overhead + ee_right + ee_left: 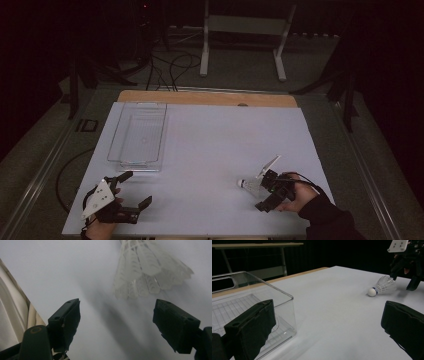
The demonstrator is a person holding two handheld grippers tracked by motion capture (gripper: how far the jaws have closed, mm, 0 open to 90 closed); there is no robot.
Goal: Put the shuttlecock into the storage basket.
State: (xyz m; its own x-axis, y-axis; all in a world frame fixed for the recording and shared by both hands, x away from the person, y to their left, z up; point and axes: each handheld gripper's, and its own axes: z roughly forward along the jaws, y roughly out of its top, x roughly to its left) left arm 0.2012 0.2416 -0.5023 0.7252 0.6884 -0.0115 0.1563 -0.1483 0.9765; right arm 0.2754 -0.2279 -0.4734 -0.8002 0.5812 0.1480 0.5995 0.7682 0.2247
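Note:
A white feather shuttlecock lies on its side on the white table top, at the front right, cork pointing left. My right gripper stands open just behind the feather skirt. In the right gripper view the feathers lie a little beyond the gap between the jaws of the gripper, untouched. My left gripper rests open at the front left with nothing in it. In the left gripper view its jaws frame the shuttlecock far off, with the right gripper behind it.
An empty clear plastic bin stands at the left of the table, just beyond my left gripper; its near corner is close to the left jaw. A wooden strip runs along the far edge. Cables and a metal stand are on the floor beyond.

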